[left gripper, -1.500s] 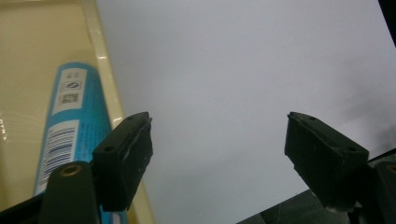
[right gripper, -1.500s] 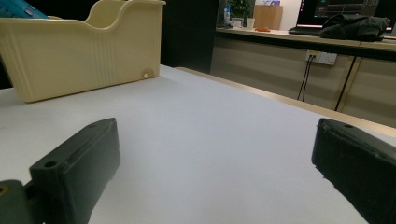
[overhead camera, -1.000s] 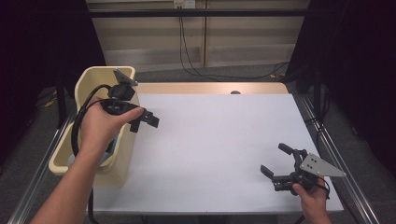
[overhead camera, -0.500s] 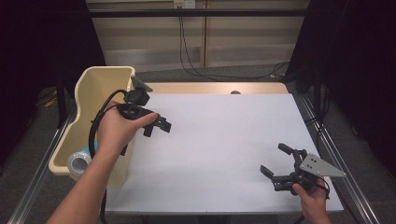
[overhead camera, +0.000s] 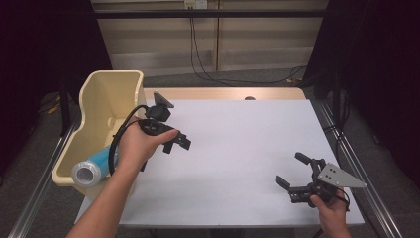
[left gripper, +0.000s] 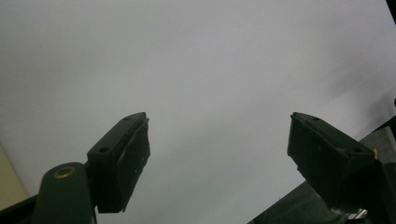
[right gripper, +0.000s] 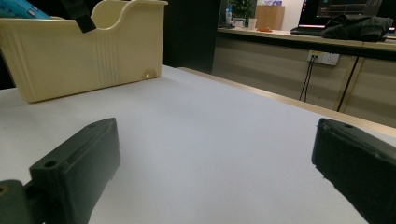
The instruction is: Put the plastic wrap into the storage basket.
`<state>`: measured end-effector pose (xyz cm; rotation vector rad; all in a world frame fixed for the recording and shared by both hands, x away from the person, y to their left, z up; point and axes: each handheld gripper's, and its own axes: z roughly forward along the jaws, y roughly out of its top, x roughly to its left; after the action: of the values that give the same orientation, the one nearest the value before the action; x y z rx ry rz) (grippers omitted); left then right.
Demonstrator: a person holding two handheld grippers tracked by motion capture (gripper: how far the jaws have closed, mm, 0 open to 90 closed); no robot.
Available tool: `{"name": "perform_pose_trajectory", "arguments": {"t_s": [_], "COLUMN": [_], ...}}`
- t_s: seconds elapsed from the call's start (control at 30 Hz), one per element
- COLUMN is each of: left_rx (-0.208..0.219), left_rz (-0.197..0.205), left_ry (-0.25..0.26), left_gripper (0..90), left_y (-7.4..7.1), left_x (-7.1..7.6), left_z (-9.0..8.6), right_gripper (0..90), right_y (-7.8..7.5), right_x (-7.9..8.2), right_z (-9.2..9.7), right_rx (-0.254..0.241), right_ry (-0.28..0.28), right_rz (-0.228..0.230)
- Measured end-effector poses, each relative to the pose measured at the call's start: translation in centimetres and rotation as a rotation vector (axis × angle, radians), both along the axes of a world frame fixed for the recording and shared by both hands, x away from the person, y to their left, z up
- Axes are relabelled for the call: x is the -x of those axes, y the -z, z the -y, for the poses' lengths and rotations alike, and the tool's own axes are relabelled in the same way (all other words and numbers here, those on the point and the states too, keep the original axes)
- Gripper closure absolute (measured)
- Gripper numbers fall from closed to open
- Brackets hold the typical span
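The thing nearest the work is a blue cylindrical can with a silver metal end (overhead camera: 94, 167), lying on its side in the near end of a cream plastic bin (overhead camera: 106, 96) that stands along the left edge of the white-topped bench (overhead camera: 242, 148). Its silver end faces the near rim of the bin.

By its look the can is thin-walled metal: light, stiff along its length, smooth and likely slippery, and easy to dent if squeezed hard. Being round and on its side, it would roll at a nudge. I judge the best hold to be across the middle of the body, jaws square to its axis, with gentle pressure; the end rims are stiffer but offer less to bear on.

The left tool (overhead camera: 177, 144) hangs over the bench just right of the bin, jaws parted with only bare surface between them, as the left gripper view confirms. The right tool (overhead camera: 296, 174) sits low at the near right of the bench, jaws released wide, nothing held.

Much of the can is hard to read: the person's left forearm (overhead camera: 106, 198) crosses in front of it, its label is illegible, and the bin wall hides its far end. Whether it is full or empty cannot be told. In the right gripper view a corner of blue (right gripper: 21, 8) peeps over the bin rim.
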<state>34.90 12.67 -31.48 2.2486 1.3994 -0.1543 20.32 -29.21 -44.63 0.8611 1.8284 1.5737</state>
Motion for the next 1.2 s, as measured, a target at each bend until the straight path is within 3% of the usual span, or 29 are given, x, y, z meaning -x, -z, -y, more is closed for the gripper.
{"name": "perform_pose_trajectory", "arguments": {"t_s": [0.13, 0.47, 0.57, 0.83, 1.03, 1.17, 1.2], "left_rx": [-0.006, -0.003, -0.011, 0.028, 0.05, 0.09, 0.09], "left_rz": [-0.012, 0.01, 0.008, 0.026, 0.08, 0.17, 0.17], "left_ry": [0.012, 0.021, 0.029, 0.016, 0.001, 0.026, 0.026], "left_gripper": [20.7, 20.4, 20.1, 19.8, 19.1, 19.1, 18.7], "left_y": [1.0, 2.9, 4.0, 6.1, 7.5, 8.2, 8.2], "left_x": [0.0, 0.4, 0.6, 1.1, 1.6, 2.1, 2.1], "left_z": [0.3, 0.7, 0.7, 0.3, 0.0, 0.0, 0.0], "right_gripper": [0.7, 0.7, 0.7, 0.7, 0.7, 0.7, 0.7], "right_y": [0.0, 0.0, 0.0, 0.0, 0.0, 0.0, 0.0], "right_x": [0.0, 0.0, 0.0, 0.0, 0.0, 0.0, 0.0], "right_z": [0.0, 0.0, 0.0, 0.0, 0.0, -0.1, -0.1], "right_rx": [0.0, 0.002, 0.001, 0.001, 0.002, 0.003, 0.001], "right_ry": [0.0, -0.002, -0.001, -0.002, -0.004, -0.004, -0.003], "right_rz": [0.001, 0.001, 0.001, -0.001, 0.0, 0.0, 0.0]}}
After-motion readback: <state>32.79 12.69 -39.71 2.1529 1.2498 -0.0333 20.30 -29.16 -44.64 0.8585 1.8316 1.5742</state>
